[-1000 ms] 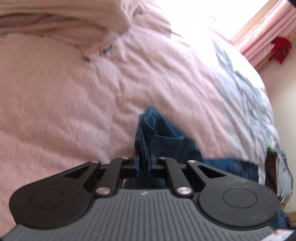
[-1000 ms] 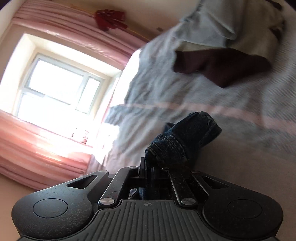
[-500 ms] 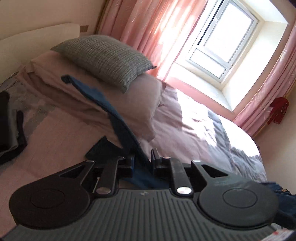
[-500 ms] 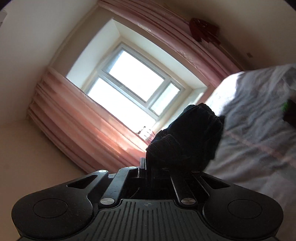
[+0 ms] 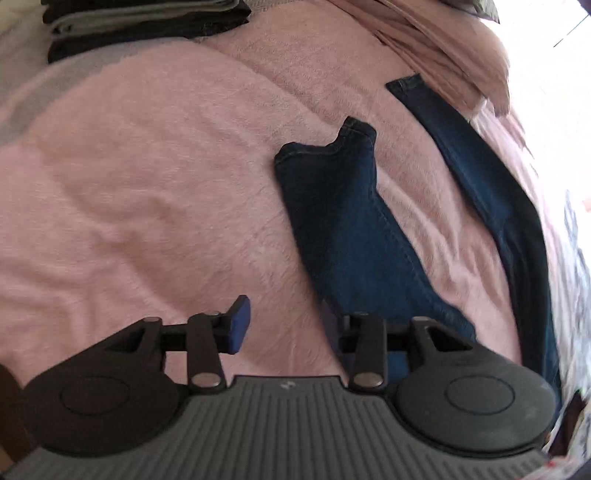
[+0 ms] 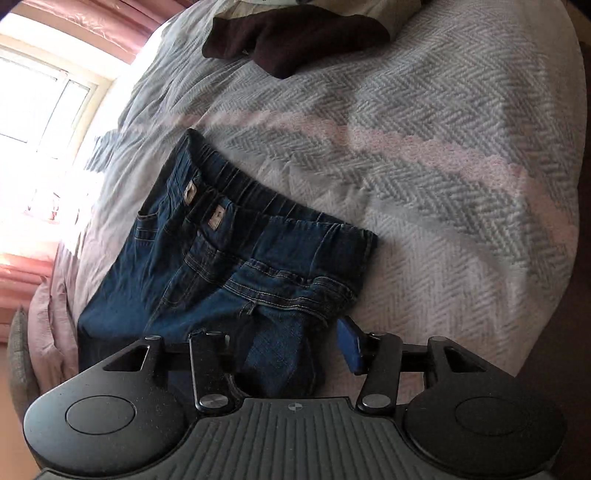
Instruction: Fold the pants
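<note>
A pair of dark blue jeans [image 5: 343,225] lies spread on the pink bedspread [image 5: 147,184], its two legs running away from me with a gap between them. My left gripper [image 5: 284,325] stands open just above the bedspread, beside the near leg, with nothing between its fingers. In the right wrist view the waistband end of the jeans [image 6: 258,240] rests on the grey herringbone blanket [image 6: 461,184], bunched at the near corner. My right gripper [image 6: 288,343] is open too, and a fold of denim sits loosely in the gap between its fingers.
A stack of folded dark and grey clothes [image 5: 140,22] sits at the far left of the bed. A pink pillow [image 5: 443,48] lies at the far right. A dark maroon garment [image 6: 291,40] rests beyond the waistband. A bright window [image 6: 33,92] is at the left.
Both grippers held the jeans up in the air and swung them; now the jeans lie flat on the bed and both grippers have opened and let go.
</note>
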